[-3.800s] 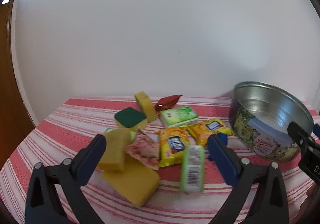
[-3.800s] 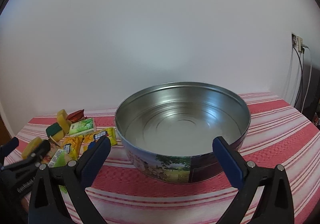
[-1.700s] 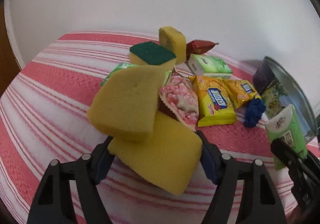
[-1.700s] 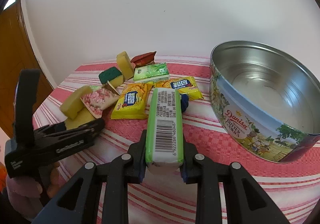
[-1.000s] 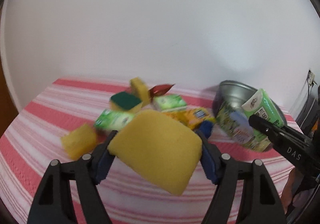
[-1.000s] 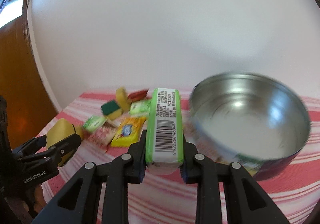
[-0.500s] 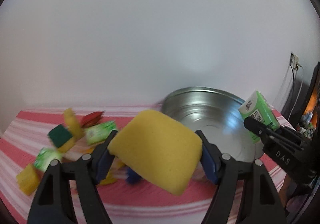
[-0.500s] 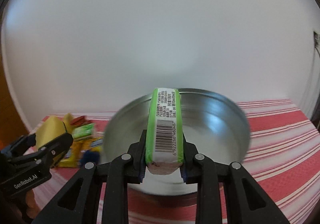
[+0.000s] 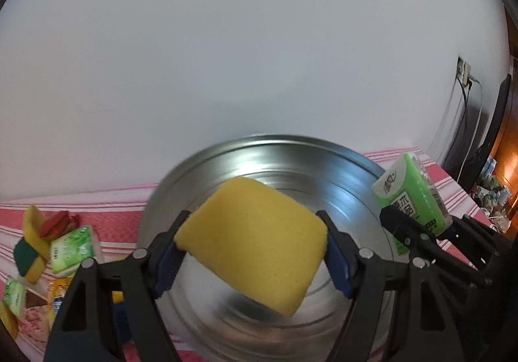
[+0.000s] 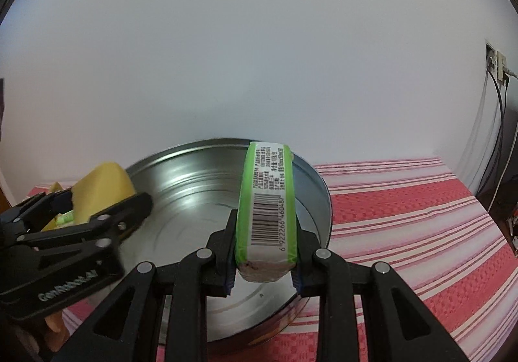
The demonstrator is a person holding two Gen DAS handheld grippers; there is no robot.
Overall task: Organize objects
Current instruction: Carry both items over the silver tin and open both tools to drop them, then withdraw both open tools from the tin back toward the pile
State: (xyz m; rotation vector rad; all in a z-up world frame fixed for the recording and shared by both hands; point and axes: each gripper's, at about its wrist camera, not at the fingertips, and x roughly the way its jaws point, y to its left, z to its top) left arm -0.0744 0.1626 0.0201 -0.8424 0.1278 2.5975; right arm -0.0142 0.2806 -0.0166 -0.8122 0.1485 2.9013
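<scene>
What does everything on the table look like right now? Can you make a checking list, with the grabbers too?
Surface: red-and-white striped tablecloth over the table.
Job's things: round metal tin, nothing lying in it; yellow sponge and green tissue pack, both held over the tin.
Clutter: a pile left of the tin, with a green-topped sponge, a red wrapper and another green pack; the rest is too blurred to name.
Grippers: left gripper shut on the yellow sponge; right gripper shut on the green tissue pack.
Cables: wires hang from a wall socket on the right.
Surroundings: plain white wall.
</scene>
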